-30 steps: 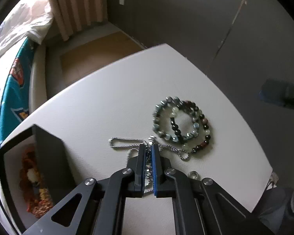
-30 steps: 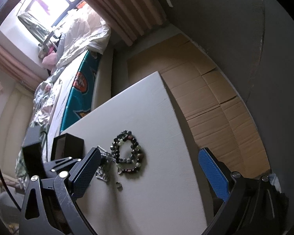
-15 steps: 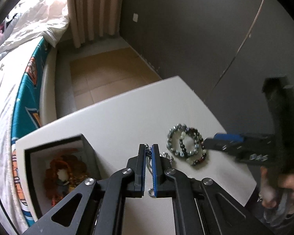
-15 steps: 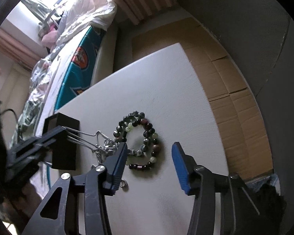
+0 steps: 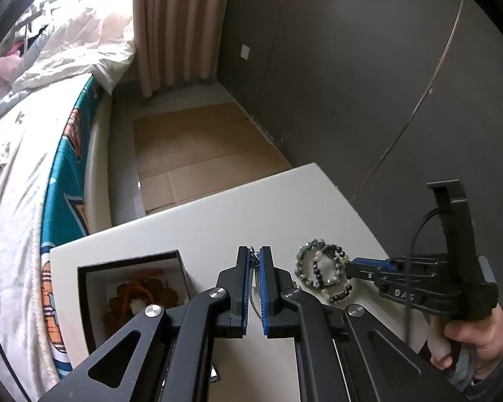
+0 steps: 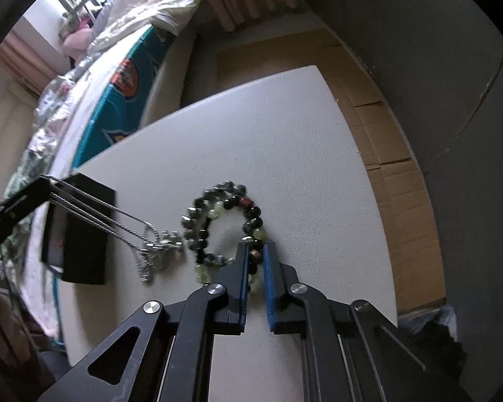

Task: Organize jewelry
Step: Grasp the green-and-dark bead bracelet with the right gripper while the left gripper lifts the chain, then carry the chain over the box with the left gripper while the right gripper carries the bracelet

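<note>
My left gripper (image 5: pixel 255 254) is shut on a silver chain necklace (image 5: pixel 254 261) and holds it lifted; in the right wrist view the chain (image 6: pixel 130 224) stretches from the left gripper down to its pendant end near the table. Beaded bracelets (image 6: pixel 224 231) lie on the white table (image 6: pixel 285 134); they also show in the left wrist view (image 5: pixel 322 271). My right gripper (image 6: pixel 255 251) is closed around beads of a bracelet at the table surface. A black jewelry box (image 5: pixel 130 288) with orange jewelry inside stands at the left.
The box also shows in the right wrist view (image 6: pixel 80 234). A bed with a teal cover (image 5: pixel 60 201) runs along the table's left side. Cardboard (image 5: pixel 198 154) covers the floor beyond the far edge. A dark wall (image 5: pixel 369 83) is on the right.
My left gripper has risen with the chain, pulling it off the table. My right gripper has moved in over the bracelets and closed from wide open onto the beads.
</note>
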Demonstrator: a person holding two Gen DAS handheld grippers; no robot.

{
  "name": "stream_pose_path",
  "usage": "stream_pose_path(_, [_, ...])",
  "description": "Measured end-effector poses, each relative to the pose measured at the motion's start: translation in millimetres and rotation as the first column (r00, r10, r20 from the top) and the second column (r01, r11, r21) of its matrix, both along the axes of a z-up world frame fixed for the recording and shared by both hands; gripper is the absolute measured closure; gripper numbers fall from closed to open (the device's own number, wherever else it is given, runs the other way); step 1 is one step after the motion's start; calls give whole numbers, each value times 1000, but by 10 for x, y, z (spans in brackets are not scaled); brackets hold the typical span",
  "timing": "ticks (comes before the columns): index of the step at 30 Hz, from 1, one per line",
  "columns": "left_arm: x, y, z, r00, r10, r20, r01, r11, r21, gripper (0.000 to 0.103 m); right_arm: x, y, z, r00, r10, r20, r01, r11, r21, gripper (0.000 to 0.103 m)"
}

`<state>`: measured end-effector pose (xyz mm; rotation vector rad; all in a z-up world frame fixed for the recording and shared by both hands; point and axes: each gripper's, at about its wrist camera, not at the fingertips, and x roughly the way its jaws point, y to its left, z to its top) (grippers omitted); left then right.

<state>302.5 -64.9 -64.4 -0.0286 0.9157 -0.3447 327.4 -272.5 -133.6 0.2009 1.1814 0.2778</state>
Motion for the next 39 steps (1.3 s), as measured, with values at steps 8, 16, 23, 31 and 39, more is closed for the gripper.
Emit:
stream_pose_path(8, [-168, 85, 480, 996, 19, 90, -18, 1000, -13, 98, -169, -109, 450, 994, -33, 101, 20, 991, 134, 93])
stream_pose_path(16, [-349, 123, 1038, 983, 19, 184, -22, 1000, 13, 98, -267, -20, 712, 985, -44, 166, 12, 981, 193, 93])
stream_pose_path(23, [-444, 214, 1450, 964, 31, 262, -43, 998, 40, 98, -352, 123, 834, 980, -24, 199, -19, 976, 215, 93])
stream_pose_path(31, [-469, 424, 1620, 952, 59, 301, -76, 996, 44, 98, -380, 184, 864, 977, -22, 212, -28, 973, 228, 93])
stream_pose_path(39, [-415, 494, 1446, 956, 77, 282, -96, 994, 56, 98, -377, 234, 856, 976, -15, 216, -34, 974, 223, 93])
